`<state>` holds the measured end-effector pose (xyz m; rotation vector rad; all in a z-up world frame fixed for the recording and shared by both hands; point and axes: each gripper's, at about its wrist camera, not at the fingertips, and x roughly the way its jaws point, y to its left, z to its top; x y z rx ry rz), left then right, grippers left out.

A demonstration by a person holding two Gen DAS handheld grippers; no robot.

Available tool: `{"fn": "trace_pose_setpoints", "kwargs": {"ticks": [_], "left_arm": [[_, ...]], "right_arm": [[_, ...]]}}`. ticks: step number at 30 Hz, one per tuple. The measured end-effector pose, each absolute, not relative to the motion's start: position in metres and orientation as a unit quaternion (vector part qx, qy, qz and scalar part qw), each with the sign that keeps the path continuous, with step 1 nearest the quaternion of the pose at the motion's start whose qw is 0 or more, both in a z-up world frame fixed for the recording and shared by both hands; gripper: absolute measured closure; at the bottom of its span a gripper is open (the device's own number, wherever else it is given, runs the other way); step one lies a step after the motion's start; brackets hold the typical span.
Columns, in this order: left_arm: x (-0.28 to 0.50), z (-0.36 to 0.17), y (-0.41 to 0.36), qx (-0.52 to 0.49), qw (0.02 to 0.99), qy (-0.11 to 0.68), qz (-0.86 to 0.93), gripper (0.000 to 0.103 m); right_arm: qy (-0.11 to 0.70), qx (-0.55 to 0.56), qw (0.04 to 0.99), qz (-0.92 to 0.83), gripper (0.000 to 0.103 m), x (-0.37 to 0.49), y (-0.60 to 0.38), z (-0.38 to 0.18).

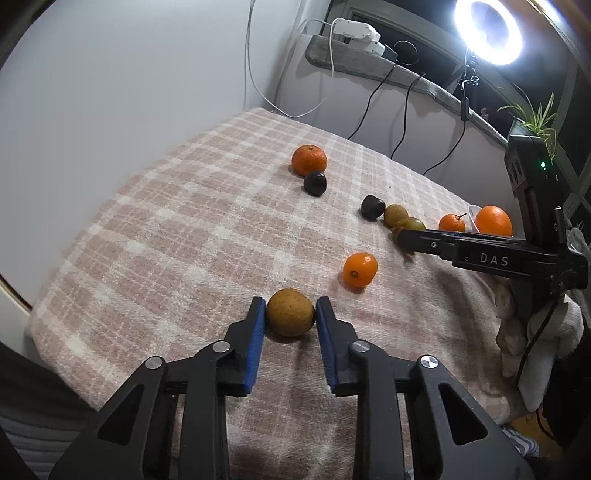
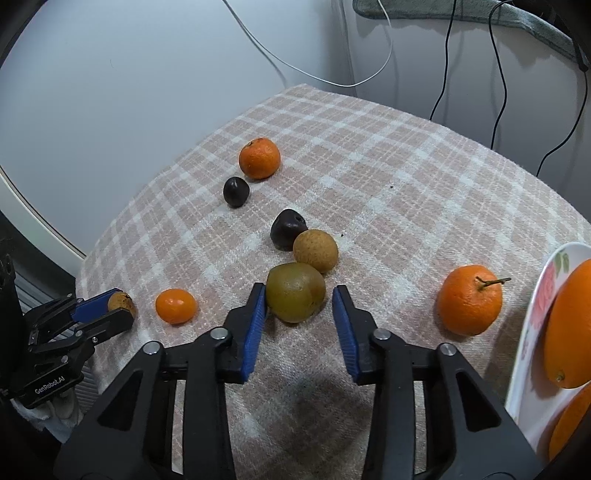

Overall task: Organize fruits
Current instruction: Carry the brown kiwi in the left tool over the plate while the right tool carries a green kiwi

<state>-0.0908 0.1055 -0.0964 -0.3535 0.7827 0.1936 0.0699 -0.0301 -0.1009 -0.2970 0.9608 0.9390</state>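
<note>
Both claws sit low: my left claw (image 1: 290, 312) pinches a brown fruit (image 1: 290, 312) on the checked cloth (image 1: 166, 229), my right claw (image 2: 299, 301) sits spread around a green fruit (image 2: 295, 297), and most fruits still lie scattered off the plate (image 2: 532, 332).

Left gripper (image 1: 290, 312) clamped, right gripper (image 2: 299, 301) with a gap, both angled downward.

A home room: a surface under a pink plaid blanket (image 1: 166, 229), a lit ring light (image 1: 487, 31), a potted plant (image 1: 541, 122) and trailing charger cables (image 1: 373, 99) along a windowsill.
</note>
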Motion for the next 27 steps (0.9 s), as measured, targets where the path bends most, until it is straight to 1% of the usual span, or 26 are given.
{"fn": "trace_pose_setpoints", "kwargs": {"ticks": [1,5,16,27], "left_arm": [[-0.091,-0.097,0.105,-0.170,0.905,0.378,0.095,0.077],[-0.091,-0.096,0.104,-0.168,0.906,0.377,0.094,0.078],[-0.086,-0.085,0.104,-0.172,0.912,0.362,0.082,0.078],[-0.064,-0.069,0.078,-0.163,0.923,0.346,0.032,0.078]], "right_arm": [[0.444,-0.137,0.771,0.435,0.071,0.069,-0.030,-0.101],[0.441,-0.136,0.772,0.436,0.072,0.068,-0.031,-0.099],[0.431,-0.113,0.780,0.439,0.072,0.066,-0.051,-0.085],[0.403,-0.092,0.811,0.415,0.072,0.055,-0.103,-0.057]]}}
